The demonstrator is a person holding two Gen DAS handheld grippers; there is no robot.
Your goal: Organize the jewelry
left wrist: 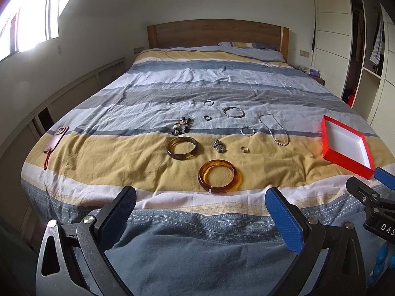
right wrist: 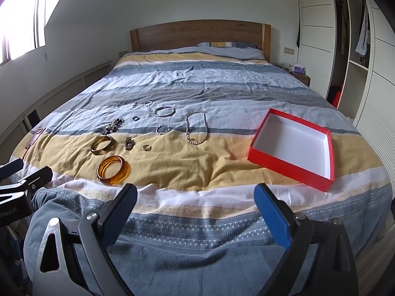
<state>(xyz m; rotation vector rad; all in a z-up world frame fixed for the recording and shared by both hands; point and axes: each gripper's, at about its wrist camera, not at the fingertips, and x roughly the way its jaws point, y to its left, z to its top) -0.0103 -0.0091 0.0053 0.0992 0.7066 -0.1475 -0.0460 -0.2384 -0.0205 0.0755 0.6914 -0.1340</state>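
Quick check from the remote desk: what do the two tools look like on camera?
Both match: the left tool and right tool each have one black textured pad, one blue ribbed pad, and scuffed grey metal arms with silver bolts. The right tool's black body shows white letters "DAS". No cables or sleeves show.

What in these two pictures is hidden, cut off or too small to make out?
- Phone: right wrist view, mostly cut off by the bedspread's fold.
- Small rings: both views, too small to tell their design.
- Metal cluster: left wrist view, too small to count pieces.
- Right hand-held gripper: left wrist view, cut off by the frame edge.
- Wardrobe contents: too dark and far away to identify.
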